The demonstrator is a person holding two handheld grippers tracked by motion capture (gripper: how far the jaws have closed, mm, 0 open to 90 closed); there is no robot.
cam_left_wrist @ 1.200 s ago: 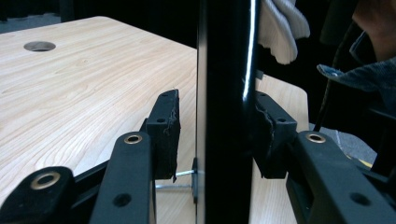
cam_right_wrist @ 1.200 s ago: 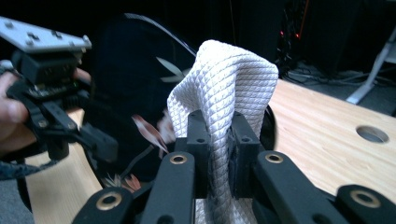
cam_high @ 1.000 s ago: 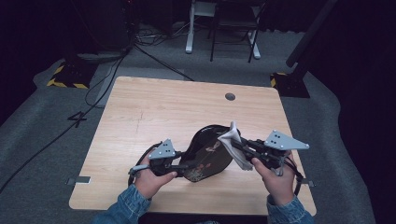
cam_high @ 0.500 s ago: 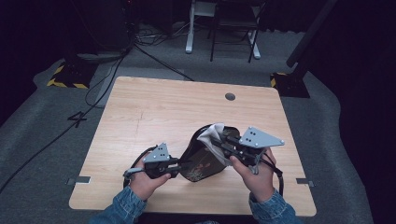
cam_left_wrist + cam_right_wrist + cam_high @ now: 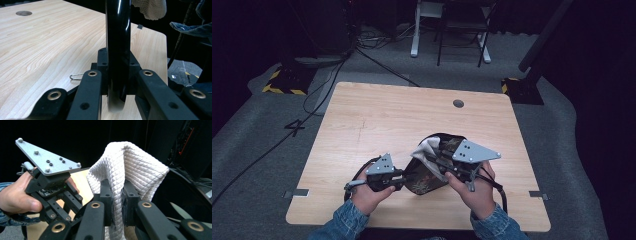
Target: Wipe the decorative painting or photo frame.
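A dark camouflage cap (image 5: pixel 427 175) with a white quilted lining (image 5: pixel 424 148) is held up over the near part of the wooden table (image 5: pixel 402 115). My left gripper (image 5: pixel 398 177) is shut on the cap's glossy black brim (image 5: pixel 117 37), which stands upright between its jaws. My right gripper (image 5: pixel 438 161) is shut on a fold of the white lining (image 5: pixel 135 167), which drapes over both fingers. The right gripper view looks across at the left gripper (image 5: pixel 60 192) with its grey plate and the hand that holds it.
A round cable hole (image 5: pixel 458 103) sits near the table's far edge. A small bent wire clip (image 5: pixel 76 76) lies on the wood close to the left gripper. Chair legs, cables and a dark floor lie beyond the table.
My right gripper has moved left toward the left one, carrying the white lining with it, so the cap is bunched closer between the two hands. The left hand has stayed put.
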